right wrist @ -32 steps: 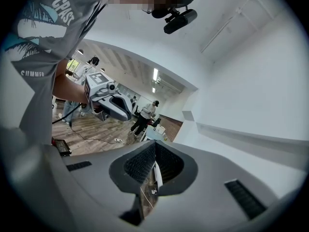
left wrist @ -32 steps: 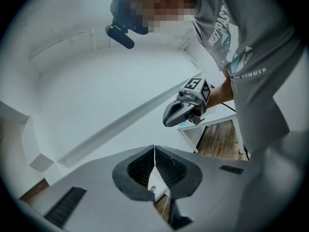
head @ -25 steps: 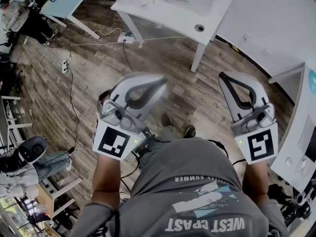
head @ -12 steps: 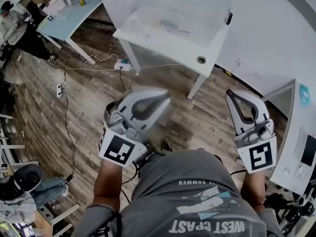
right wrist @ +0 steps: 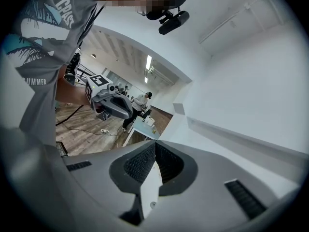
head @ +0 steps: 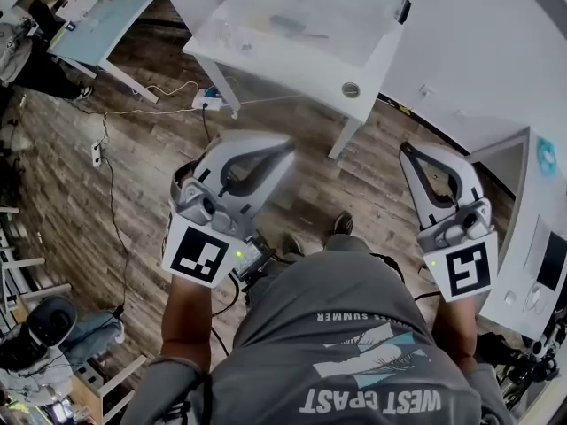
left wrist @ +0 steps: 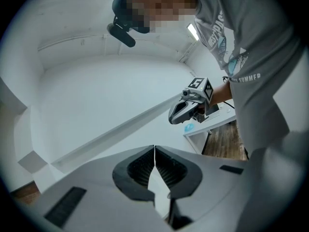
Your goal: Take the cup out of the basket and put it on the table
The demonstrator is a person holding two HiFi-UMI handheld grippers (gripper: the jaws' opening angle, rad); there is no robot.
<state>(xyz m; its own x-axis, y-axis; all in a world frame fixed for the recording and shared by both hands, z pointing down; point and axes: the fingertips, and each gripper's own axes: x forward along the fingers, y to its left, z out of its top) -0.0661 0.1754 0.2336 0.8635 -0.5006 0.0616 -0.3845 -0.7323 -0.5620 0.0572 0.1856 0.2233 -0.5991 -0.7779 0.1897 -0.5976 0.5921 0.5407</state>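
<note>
Head view: the left tool [head: 285, 147] and the right tool [head: 407, 151] are held over a wood floor [head: 151, 166] crossed by a cable [head: 112, 204], both pointing toward a white bench [head: 266, 56].

Left gripper view: the jaws are pressed together on nothing, aimed at a white wall [left wrist: 96, 105].

Right gripper view: the jaws are likewise together and empty, with white wall ahead.

No view shows the cup, so its axis cannot be told.

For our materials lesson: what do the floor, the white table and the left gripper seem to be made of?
The floor looks like wood or wood-look laminate, matt; brown grain and plank seams show. The white table has a smooth, plain top, perhaps laminate or painted board; unsure. The left gripper looks like grey moulded plastic, satin; its fingers have dark ribbed faces, probably rubber.
</note>
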